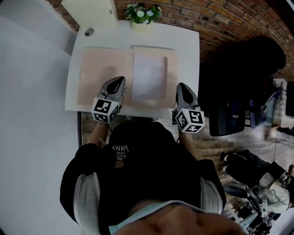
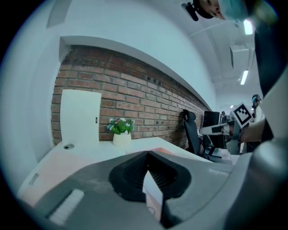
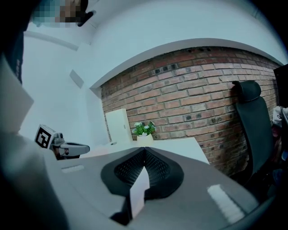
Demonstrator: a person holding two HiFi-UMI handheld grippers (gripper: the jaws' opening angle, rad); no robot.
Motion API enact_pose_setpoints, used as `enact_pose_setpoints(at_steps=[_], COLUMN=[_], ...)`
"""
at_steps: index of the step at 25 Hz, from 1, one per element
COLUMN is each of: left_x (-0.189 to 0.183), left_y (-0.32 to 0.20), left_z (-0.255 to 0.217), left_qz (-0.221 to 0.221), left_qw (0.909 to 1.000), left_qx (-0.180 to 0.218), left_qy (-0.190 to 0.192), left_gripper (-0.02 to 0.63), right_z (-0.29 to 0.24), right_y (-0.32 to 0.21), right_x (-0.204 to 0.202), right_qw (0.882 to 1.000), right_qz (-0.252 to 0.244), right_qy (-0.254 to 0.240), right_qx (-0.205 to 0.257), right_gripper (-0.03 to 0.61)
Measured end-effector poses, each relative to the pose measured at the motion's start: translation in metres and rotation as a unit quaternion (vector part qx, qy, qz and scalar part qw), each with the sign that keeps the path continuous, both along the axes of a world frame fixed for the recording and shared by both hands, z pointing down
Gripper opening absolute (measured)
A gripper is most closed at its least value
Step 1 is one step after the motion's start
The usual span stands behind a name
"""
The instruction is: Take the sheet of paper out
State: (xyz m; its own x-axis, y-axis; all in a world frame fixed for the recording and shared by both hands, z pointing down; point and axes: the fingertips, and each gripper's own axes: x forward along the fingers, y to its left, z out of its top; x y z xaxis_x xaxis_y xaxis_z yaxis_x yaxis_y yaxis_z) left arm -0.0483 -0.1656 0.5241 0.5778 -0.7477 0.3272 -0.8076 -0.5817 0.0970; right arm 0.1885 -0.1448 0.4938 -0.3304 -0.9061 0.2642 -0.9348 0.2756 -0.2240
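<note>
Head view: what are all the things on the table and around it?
Table: one, white, against the brick wall.
Mat: one, pink, flat on the table.
Sheet of paper: one, white, lying on the mat.
Plant pot: one, white with green leaves, at the table's far edge.
Panel: one, cream, at the far left corner.
Chair: one, black, right of the table.
Left gripper: one, grey, jaws shut, over the mat's near edge.
Right gripper: one, grey, jaws shut, near the table's right edge.
</note>
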Motion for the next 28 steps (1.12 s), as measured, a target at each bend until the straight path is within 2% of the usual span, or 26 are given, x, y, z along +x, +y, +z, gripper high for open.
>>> enact_pose_setpoints(at_steps=[7,16,23,26,28], left_x=[0.000,0.015,0.032,0.037,0.040], left_y=[0.000,0.007,0.013,0.018,0.021], left_z=[0.048,0.091,0.109,0.119,0.123], left_qz=[-0.010,0.013,0.040,0.045,0.051], left_qw=[0.9941,0.9748,0.9582,0.9471,0.9391], left_qx=[-0.106,-0.216,-0.278,-0.313,-0.335], left_qy=[0.020,0.053,0.055,0.055,0.058], left_gripper=[0.000,0.021,0.128,0.198,0.221], right_z=[0.006,0.013,0.016,0.016,0.016], right_y=[-0.001,0.006,0.010,0.012,0.012], right_x=[0.002,0.012,0.020,0.023,0.025], right_qw=[1.000,1.000,1.000,0.999,0.999], right_qz=[-0.004,0.009,0.018,0.023,0.027], right_qy=[0.001,0.001,-0.002,-0.003,-0.004], right_qx=[-0.009,-0.020,-0.025,-0.025,-0.025], right_gripper=[0.000,0.000,0.001,0.000,0.000])
